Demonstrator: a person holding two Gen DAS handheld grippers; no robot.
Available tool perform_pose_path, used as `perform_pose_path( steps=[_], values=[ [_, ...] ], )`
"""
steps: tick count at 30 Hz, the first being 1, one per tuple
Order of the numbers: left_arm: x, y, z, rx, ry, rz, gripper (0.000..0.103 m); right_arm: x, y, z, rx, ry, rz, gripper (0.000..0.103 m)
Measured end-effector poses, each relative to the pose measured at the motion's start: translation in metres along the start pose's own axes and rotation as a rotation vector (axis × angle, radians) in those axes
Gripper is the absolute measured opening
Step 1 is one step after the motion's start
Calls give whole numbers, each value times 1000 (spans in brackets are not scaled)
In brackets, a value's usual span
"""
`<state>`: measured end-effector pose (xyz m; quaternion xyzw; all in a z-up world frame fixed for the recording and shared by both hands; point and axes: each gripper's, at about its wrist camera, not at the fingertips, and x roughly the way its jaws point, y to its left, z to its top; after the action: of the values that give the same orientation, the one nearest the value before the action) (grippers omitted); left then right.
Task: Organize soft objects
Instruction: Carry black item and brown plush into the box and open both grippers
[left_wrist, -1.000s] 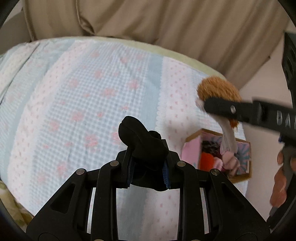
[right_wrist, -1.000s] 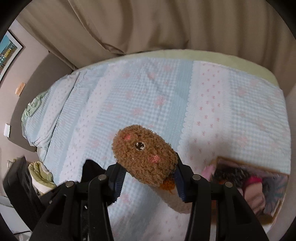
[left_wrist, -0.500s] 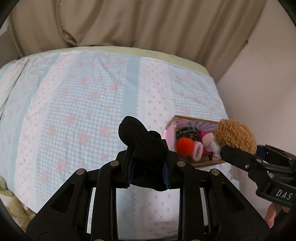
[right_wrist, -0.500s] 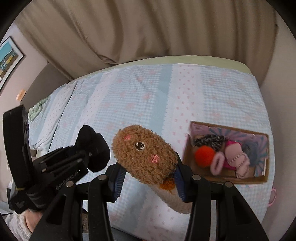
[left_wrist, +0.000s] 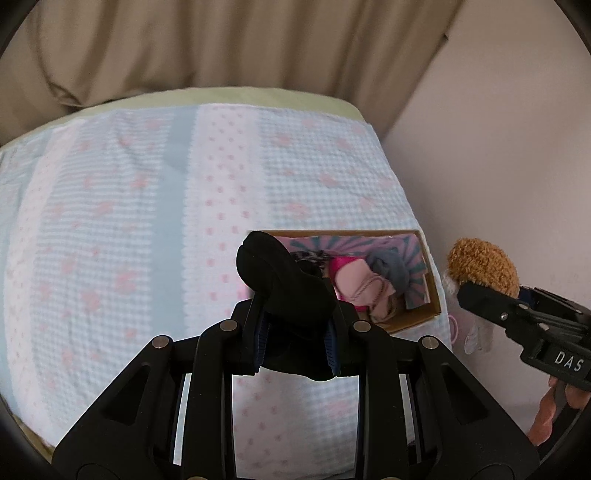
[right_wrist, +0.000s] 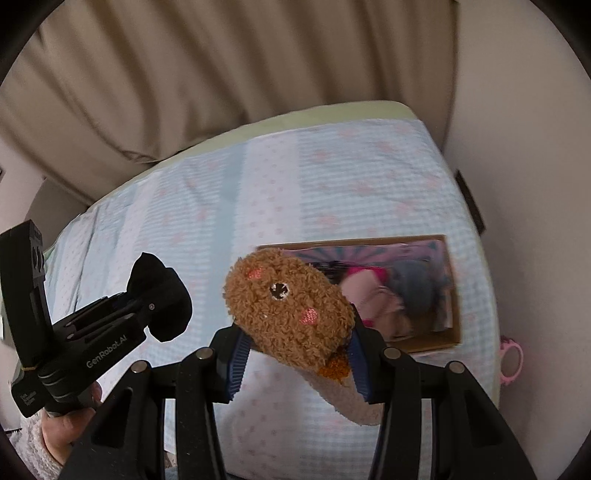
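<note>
A brown plush sock with an embroidered bear face (right_wrist: 291, 314) sits clamped in the right gripper (right_wrist: 295, 354), its long axis running back toward the handle, cream cuff trailing underneath. The left gripper (left_wrist: 295, 343) is squeezed tight on a black fabric item (left_wrist: 284, 288), too dark to identify. Both hang above the patterned bedspread (left_wrist: 122, 221). The open cardboard box (right_wrist: 452, 332) of soft things lies ahead and right of each; the right gripper looks nearer.

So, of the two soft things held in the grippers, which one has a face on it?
The fuzzy brown sock in the right gripper: it shows a nose and pink cheeks. The black sock in the left gripper is plain.
</note>
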<state>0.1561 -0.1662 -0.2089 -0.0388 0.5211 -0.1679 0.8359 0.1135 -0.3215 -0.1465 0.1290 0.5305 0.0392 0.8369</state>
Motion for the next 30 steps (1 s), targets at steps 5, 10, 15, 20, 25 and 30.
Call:
perform_pose_path(
  steps=[5, 10, 15, 20, 25, 30],
  values=[
    [44, -31, 6, 40, 67, 1, 23, 17, -44, 13, 53, 31, -6, 44],
    [91, -39, 2, 46, 145, 26, 23, 53, -71, 26, 84, 97, 6, 44],
    [134, -28, -10, 40, 209, 41, 23, 102, -80, 28, 79, 177, 38, 44],
    [165, -29, -17, 90, 261, 68, 23, 138, -87, 20, 164, 224, 104, 44],
    [177, -27, -16, 108, 281, 72, 25, 167, -83, 19, 187, 298, 155, 48],
    [179, -25, -24, 122, 292, 89, 103, 180, -83, 21, 183, 309, 122, 89]
  ],
)
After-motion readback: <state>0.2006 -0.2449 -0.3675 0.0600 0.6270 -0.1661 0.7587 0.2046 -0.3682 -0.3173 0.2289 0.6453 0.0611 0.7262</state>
